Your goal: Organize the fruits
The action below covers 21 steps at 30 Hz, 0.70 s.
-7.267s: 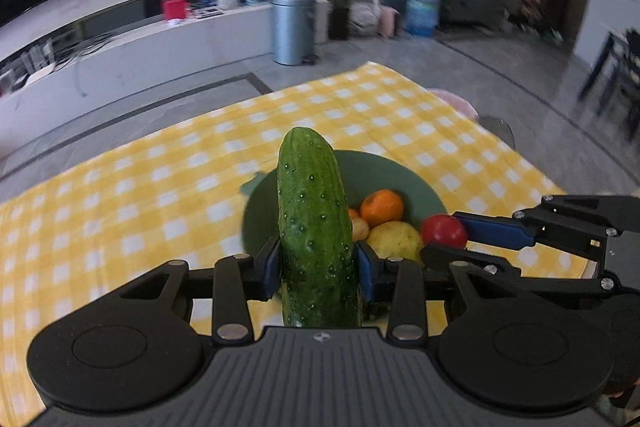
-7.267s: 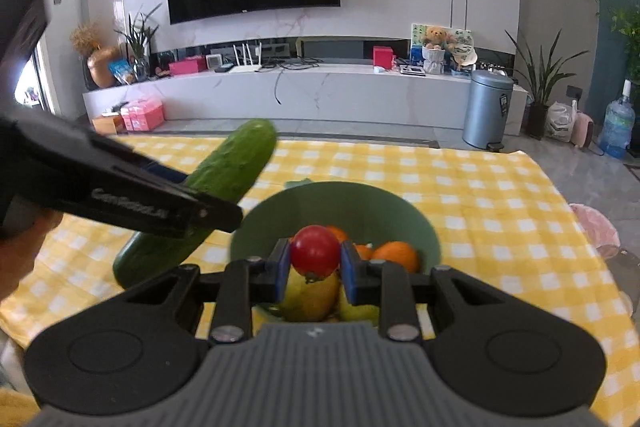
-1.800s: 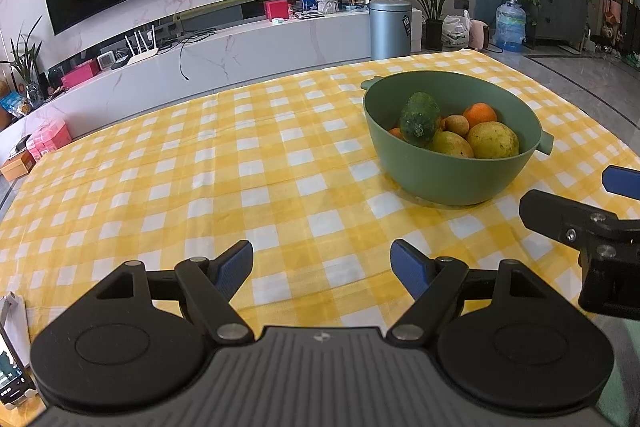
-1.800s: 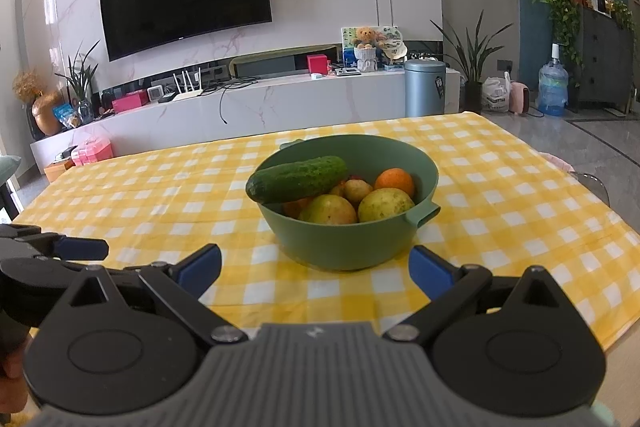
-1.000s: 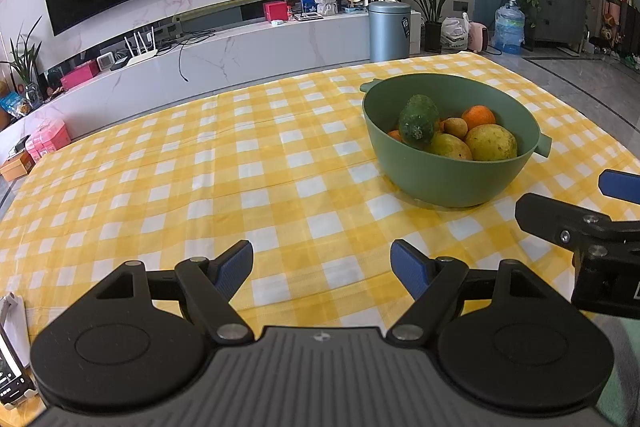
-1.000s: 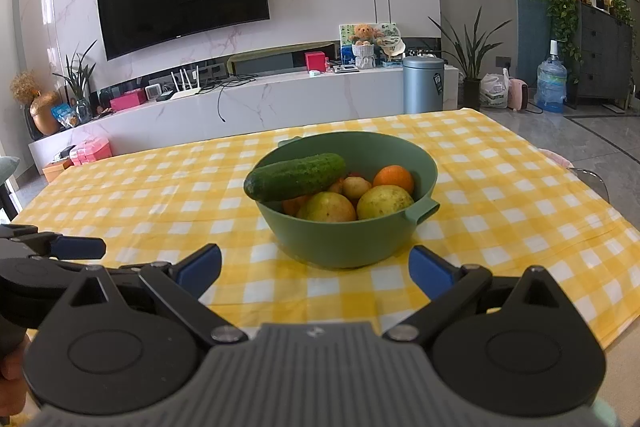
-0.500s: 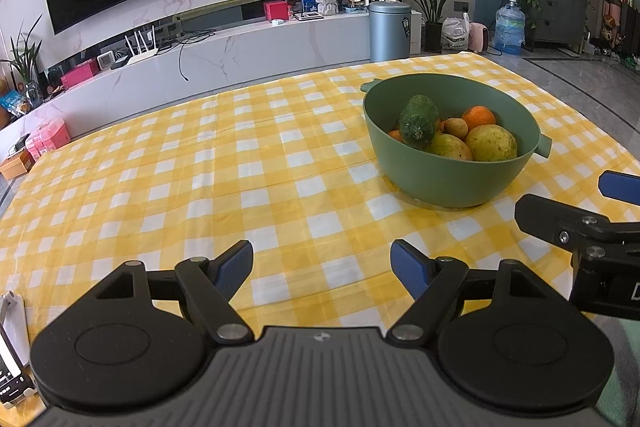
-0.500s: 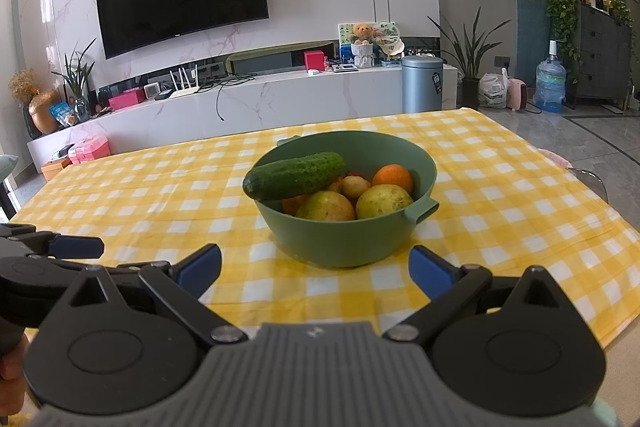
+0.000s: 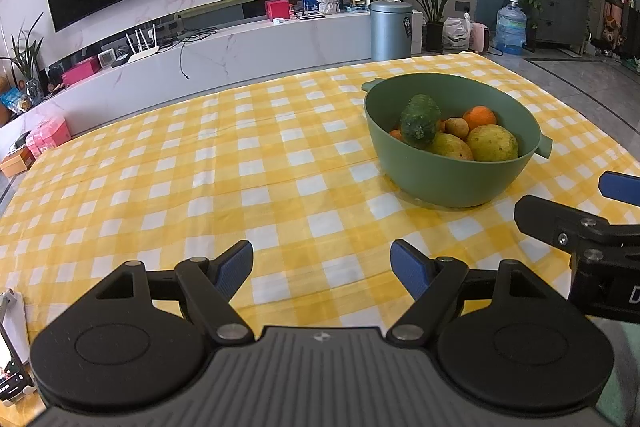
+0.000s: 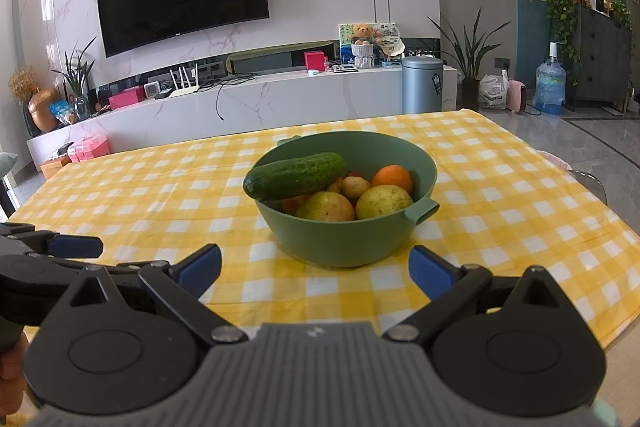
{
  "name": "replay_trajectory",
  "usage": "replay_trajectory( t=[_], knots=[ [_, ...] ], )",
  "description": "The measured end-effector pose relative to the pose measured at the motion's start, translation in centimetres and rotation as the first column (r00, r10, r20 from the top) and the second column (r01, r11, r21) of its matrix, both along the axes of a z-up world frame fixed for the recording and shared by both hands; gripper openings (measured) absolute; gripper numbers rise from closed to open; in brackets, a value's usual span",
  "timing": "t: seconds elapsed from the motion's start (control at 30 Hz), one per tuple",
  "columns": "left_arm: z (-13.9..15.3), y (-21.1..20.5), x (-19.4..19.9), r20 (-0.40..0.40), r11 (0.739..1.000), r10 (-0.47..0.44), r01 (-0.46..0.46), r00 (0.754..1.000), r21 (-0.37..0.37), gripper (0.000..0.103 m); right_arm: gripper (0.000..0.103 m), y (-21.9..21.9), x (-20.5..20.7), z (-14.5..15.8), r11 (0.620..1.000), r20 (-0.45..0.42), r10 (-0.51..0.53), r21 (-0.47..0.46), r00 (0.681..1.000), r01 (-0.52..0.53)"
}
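A green bowl (image 10: 344, 243) stands on the yellow checked tablecloth (image 10: 160, 203). In it lie a cucumber (image 10: 296, 175), an orange (image 10: 393, 178), two yellow-green fruits (image 10: 383, 202) and a small brownish fruit. The bowl also shows in the left wrist view (image 9: 440, 179), with the cucumber (image 9: 420, 121) end-on. My left gripper (image 9: 322, 269) is open and empty, near the table's front edge, left of the bowl. My right gripper (image 10: 315, 269) is open and empty, just in front of the bowl.
The right gripper's arm (image 9: 580, 227) juts in at the right of the left wrist view. A phone on a stand (image 9: 10, 347) sits at the table's near left corner. Beyond the table are a white TV console (image 10: 240, 107) and a metal bin (image 10: 422, 85).
In the oldest frames my left gripper held the cucumber and my right a red tomato over the bowl. Both are open and drawn back now; over the last second almost nothing moves.
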State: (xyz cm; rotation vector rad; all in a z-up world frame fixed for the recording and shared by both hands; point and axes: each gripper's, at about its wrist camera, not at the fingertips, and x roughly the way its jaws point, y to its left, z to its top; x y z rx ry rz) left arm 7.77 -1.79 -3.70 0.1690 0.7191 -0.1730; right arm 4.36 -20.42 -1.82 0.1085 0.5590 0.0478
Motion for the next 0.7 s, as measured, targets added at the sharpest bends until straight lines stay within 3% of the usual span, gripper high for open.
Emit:
replay_trajectory(
  t=[0.7],
  knots=[
    [0.32, -0.03, -0.27, 0.007, 1.000, -0.017, 0.018, 1.000, -0.021, 0.092, 0.096, 0.04, -0.16, -0.09, 1.000, -0.011, 0.001, -0.016, 1.000, -0.002]
  ],
)
